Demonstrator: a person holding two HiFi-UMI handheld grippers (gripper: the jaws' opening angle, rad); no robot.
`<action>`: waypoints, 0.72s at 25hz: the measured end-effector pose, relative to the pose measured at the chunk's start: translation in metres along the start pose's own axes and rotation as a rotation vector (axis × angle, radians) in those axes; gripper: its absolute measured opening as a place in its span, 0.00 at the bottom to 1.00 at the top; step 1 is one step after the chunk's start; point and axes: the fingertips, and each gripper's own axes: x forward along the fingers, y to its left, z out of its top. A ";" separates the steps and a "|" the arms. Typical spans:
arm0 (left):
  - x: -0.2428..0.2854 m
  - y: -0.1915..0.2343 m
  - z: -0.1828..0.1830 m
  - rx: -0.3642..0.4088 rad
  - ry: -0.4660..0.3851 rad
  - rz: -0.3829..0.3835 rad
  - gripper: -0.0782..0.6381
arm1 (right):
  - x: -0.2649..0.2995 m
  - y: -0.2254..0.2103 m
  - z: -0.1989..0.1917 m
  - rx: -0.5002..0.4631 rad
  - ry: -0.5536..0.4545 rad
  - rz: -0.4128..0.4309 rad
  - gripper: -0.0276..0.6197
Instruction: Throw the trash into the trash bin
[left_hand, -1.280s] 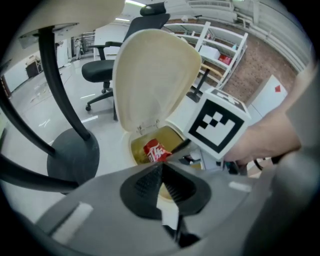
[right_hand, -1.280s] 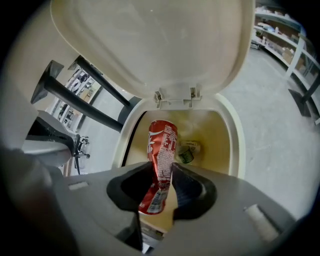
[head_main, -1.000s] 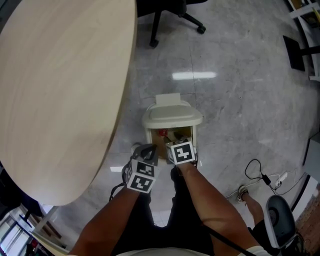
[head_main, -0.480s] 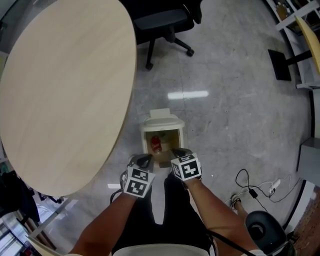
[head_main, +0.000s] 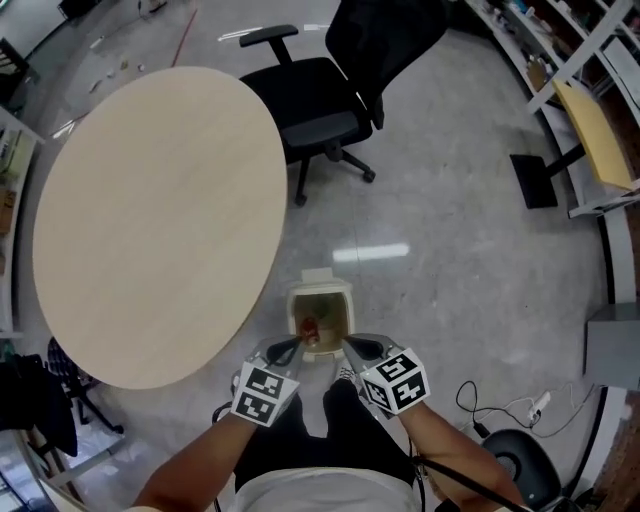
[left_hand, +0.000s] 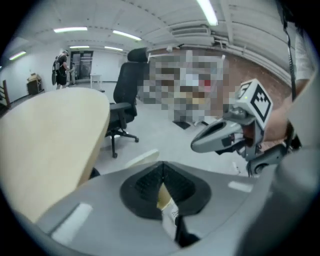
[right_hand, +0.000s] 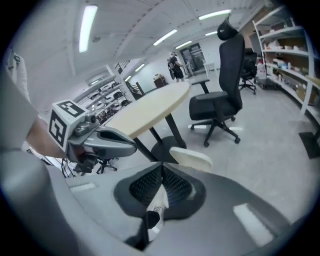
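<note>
While ribbed black pads (left_hand: 142, 187) meet, left gripper (head_main: 287, 348) and right gripper (head_main: 362, 347) sit closed near boxy cream trash bin (head_main: 346, 305).

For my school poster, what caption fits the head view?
Left gripper and right gripper hover above the open trash bin, beside a round table.

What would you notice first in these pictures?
The huge round wooden table fills the left of the head view, with a black office chair at the top. A small open trash bin sits on the floor, something red inside, just beyond the left gripper and right gripper.
</note>
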 end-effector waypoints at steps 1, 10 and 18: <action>-0.012 -0.002 0.011 -0.002 -0.025 0.005 0.12 | -0.015 0.006 0.013 -0.018 -0.031 0.000 0.05; -0.113 -0.028 0.121 0.044 -0.315 0.063 0.12 | -0.126 0.033 0.113 -0.058 -0.272 -0.043 0.05; -0.196 -0.058 0.179 0.106 -0.489 0.113 0.12 | -0.216 0.070 0.172 -0.114 -0.499 -0.012 0.05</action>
